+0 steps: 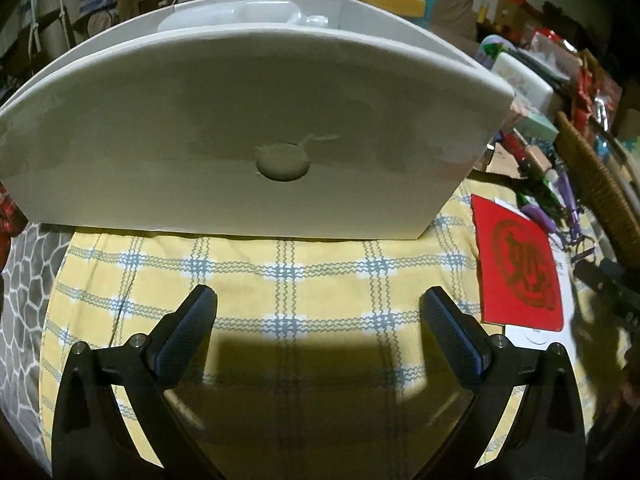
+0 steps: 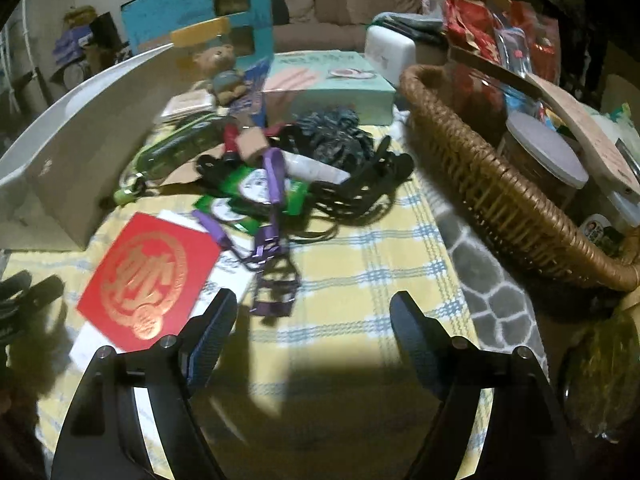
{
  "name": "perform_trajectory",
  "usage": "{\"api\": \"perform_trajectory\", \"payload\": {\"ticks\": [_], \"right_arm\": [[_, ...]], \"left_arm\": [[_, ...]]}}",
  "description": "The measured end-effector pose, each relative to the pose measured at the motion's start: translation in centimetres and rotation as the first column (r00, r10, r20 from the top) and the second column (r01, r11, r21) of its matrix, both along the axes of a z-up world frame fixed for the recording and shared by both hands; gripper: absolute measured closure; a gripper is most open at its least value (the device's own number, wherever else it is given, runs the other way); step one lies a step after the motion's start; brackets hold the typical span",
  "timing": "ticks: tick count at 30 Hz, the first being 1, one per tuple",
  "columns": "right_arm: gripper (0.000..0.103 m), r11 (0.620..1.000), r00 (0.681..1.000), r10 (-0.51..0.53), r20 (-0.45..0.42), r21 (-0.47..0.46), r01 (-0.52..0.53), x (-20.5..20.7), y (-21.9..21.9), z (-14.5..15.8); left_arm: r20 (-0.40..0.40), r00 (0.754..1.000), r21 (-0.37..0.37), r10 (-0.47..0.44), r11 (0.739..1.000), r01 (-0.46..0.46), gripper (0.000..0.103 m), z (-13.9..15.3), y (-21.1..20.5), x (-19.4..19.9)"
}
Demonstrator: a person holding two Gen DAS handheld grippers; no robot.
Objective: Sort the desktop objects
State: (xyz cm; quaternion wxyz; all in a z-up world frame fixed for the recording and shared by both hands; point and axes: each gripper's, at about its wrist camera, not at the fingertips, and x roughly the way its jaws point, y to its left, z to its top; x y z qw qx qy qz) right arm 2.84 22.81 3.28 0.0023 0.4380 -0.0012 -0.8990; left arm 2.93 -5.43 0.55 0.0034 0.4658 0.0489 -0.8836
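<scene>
My left gripper (image 1: 318, 300) is open and empty above the yellow checked cloth (image 1: 280, 272), facing the near wall of a big white box (image 1: 240, 132). A red card with a gold emblem (image 1: 520, 268) lies to its right. My right gripper (image 2: 314, 304) is open and empty over the cloth (image 2: 360, 280). Ahead of it lie the red card (image 2: 148, 276), a purple strap with buckles (image 2: 272, 236), green packets (image 2: 256, 188), black cords (image 2: 352, 196), a white tube (image 2: 316, 168) and a dark knitted bundle (image 2: 336, 132). The white box (image 2: 80, 148) stands at left.
A brown wicker basket (image 2: 492, 184) with jars and packets fills the right. A mint box (image 2: 332, 88), a white case (image 2: 390, 52), a small teddy bear (image 2: 224, 72) and a teal carton (image 2: 200, 12) stand at the back. A grey patterned mat (image 2: 488, 280) borders the cloth.
</scene>
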Motion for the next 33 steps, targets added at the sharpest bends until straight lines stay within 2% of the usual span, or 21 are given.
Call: {"api": "perform_trajectory", "payload": {"ticks": [3, 5, 6, 7, 8, 11, 33], "right_arm": [[0.025, 1.0, 0.999, -0.019, 0.034, -0.024, 0.02, -0.6, 0.8, -0.8], [0.022, 1.0, 1.0, -0.017, 0.022, 0.012, 0.017, -0.7, 0.5, -1.1], [0.017, 0.999, 1.0, -0.01, 0.017, 0.046, 0.009, -0.9, 0.1, -1.2], [0.006, 0.997, 1.0, -0.019, 0.003, 0.072, 0.018, -0.9, 0.0, -1.4], [0.0, 0.995, 0.999, -0.044, 0.007, 0.09, 0.043, -1.0, 0.1, -1.6], [0.0, 0.998, 0.997, -0.067, 0.026, 0.008, 0.067, -1.2, 1.5, -2.0], [0.0, 0.998, 0.998, -0.064, 0.025, 0.021, 0.063, -1.1, 1.5, -2.5]], "left_arm": [[0.002, 1.0, -0.078, -0.009, 0.997, 0.009, 0.0, -0.4, 1.0, -0.1], [-0.001, 1.0, -0.074, -0.001, 0.997, 0.0, 0.0, -0.5, 1.0, -0.1], [-0.002, 1.0, -0.071, 0.0, 0.997, 0.0, 0.0, -0.5, 1.0, -0.1], [-0.001, 1.0, -0.073, 0.0, 0.997, 0.0, 0.0, -0.5, 1.1, 0.0], [-0.002, 1.0, -0.073, 0.0, 0.997, 0.0, 0.0, -0.6, 1.1, 0.0], [-0.002, 1.0, -0.073, 0.0, 0.997, 0.0, 0.0, -0.6, 1.0, 0.1], [-0.001, 1.0, -0.072, 0.0, 0.997, 0.0, 0.0, -0.7, 0.8, 0.2]]}}
